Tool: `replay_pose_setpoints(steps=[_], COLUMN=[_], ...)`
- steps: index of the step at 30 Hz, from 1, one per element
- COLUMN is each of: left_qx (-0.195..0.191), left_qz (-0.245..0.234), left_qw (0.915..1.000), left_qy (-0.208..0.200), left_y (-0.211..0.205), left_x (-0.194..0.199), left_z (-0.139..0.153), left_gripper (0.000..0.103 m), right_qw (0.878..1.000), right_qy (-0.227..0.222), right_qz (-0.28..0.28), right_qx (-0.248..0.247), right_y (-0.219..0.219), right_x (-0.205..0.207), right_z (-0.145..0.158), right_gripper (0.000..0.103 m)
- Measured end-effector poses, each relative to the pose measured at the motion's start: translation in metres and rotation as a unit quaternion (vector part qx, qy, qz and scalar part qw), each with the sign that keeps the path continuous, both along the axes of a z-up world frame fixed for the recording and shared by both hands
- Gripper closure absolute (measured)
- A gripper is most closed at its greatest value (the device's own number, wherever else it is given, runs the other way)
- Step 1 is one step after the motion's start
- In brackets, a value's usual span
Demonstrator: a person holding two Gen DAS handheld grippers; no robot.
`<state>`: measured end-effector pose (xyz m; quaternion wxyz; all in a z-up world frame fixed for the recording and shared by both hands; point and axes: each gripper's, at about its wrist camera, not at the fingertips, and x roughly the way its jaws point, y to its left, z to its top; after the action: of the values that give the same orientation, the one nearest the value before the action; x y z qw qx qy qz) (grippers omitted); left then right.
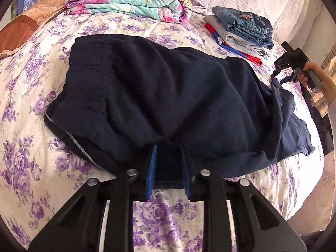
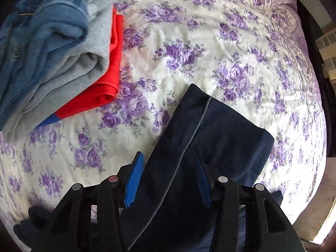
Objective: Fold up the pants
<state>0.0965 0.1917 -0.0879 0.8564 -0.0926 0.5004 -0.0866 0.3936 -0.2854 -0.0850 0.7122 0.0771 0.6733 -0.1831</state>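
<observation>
Dark navy fleece pants [image 1: 163,96] lie across the floral bed, waist end at the left, legs running to the right. My left gripper [image 1: 169,149] has the near edge of the pants bunched between its blue pads and is closed on that cloth. My right gripper [image 2: 168,157] is open, its blue pads wide apart on either side of the leg end of the pants [image 2: 210,130], which has a grey side stripe. The right gripper also shows in the left wrist view [image 1: 282,71], held by a hand at the leg end.
A stack of folded clothes [image 1: 241,31], jeans on grey and red items, sits at the far right; it also shows in the right wrist view [image 2: 52,52]. A folded floral quilt [image 1: 130,2] and a brown pillow [image 1: 27,25] lie at the head. The bedsheet [image 2: 210,42] spreads around.
</observation>
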Motion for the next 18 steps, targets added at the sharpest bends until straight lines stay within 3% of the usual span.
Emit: replay_pose_setpoints(steps=[3, 5, 6, 7, 10, 13, 18], left_qx=[-0.004, -0.006, -0.007, -0.007, -0.004, 0.000, 0.012], left_qz=[-0.001, -0.002, -0.003, -0.003, -0.005, -0.007, -0.008], left_qw=[1.0000, 0.9999, 0.9999, 0.9999, 0.9999, 0.9999, 0.9998], left_qy=[0.005, 0.008, 0.010, 0.010, 0.011, 0.012, 0.015], left_y=[0.001, 0.002, 0.002, 0.002, 0.001, 0.000, -0.003], left_x=[0.002, 0.003, 0.003, 0.003, 0.003, 0.004, 0.006], left_z=[0.000, -0.001, -0.001, -0.001, 0.000, 0.000, 0.001], left_gripper=[0.080, 0.080, 0.081, 0.081, 0.081, 0.081, 0.081], right_qw=[0.999, 0.999, 1.000, 0.999, 0.999, 0.995, 0.978], right_qy=[0.026, 0.020, 0.007, 0.000, -0.032, -0.093, -0.199], right_qz=[-0.009, -0.011, -0.005, 0.007, 0.009, 0.017, 0.019], right_qx=[-0.016, -0.025, -0.025, -0.032, -0.015, 0.011, 0.054], right_y=[-0.001, -0.001, -0.001, 0.001, -0.010, -0.026, -0.066], right_x=[0.011, 0.010, 0.008, 0.006, -0.014, -0.049, -0.131], right_z=[-0.020, -0.025, -0.024, -0.020, -0.001, 0.036, 0.098], right_gripper=[0.044, 0.044, 0.063, 0.089, 0.093, 0.098, 0.098])
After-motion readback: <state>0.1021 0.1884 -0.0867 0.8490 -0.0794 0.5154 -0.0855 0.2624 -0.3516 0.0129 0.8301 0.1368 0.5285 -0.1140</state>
